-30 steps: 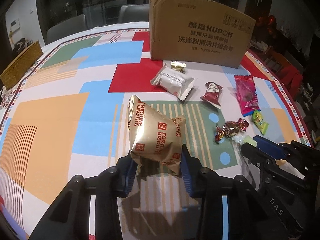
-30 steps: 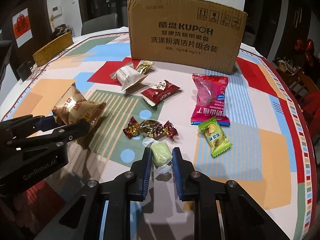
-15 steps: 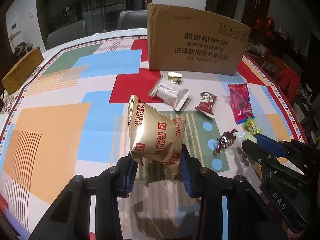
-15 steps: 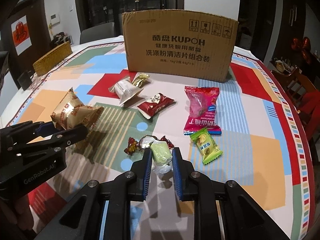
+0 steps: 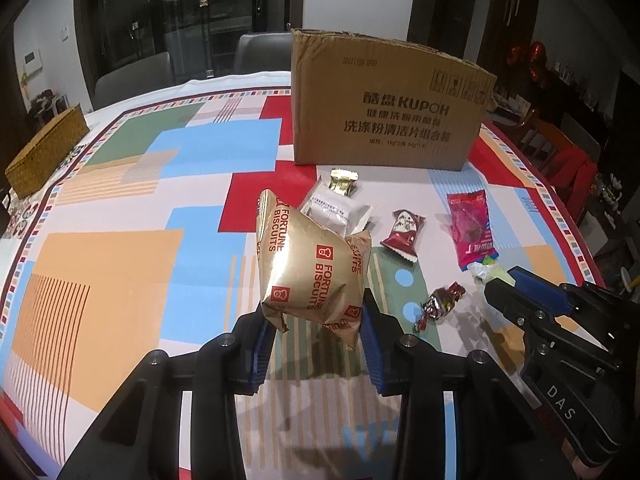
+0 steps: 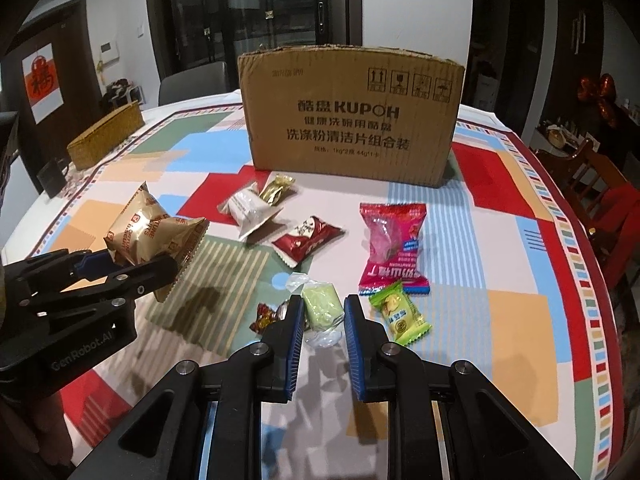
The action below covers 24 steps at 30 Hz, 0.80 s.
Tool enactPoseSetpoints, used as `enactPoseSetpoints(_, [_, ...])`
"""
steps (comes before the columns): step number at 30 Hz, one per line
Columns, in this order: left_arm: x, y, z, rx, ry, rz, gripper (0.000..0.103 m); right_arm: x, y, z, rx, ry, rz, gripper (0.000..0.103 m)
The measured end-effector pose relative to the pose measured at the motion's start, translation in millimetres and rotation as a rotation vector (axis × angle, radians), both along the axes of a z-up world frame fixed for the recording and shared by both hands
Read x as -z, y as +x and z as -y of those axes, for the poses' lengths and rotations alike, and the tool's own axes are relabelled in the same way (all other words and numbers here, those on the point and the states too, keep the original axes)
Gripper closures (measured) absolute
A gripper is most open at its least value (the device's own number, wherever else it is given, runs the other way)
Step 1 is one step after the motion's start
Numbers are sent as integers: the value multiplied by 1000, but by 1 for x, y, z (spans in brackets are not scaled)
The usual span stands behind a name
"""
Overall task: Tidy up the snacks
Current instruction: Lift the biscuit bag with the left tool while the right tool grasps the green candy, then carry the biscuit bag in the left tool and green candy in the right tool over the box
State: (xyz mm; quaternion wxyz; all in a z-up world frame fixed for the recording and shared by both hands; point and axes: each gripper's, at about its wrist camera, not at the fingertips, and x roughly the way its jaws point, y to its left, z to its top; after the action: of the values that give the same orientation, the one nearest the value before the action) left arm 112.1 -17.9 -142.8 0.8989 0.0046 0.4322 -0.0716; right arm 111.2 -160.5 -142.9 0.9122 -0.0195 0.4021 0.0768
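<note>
Both grippers risen since earlier frame, snacks lifted clear of surface (image 6: 520, 264). Left gripper (image 5: 316, 330) jaws pinching gold biscuit bag (image 5: 310, 268) at its lower end. Right gripper (image 6: 322, 316) jaws clamped on green candy (image 6: 322, 306). Farther back, loose snacks lie before cardboard box (image 6: 352, 120).

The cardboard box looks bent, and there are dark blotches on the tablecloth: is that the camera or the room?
Left wrist view: the fisheye lens bows the cardboard box; the gold biscuit packet glares, its shadow below. Right wrist view: the corners go black, and the left gripper throws a dark shadow on the tablecloth; the green candy is sharp.
</note>
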Motion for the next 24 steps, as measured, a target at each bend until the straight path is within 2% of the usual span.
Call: enactPoseSetpoints(24, [-28, 18, 15, 17, -4, 45, 64, -33, 15, 14, 35, 18, 73, 81])
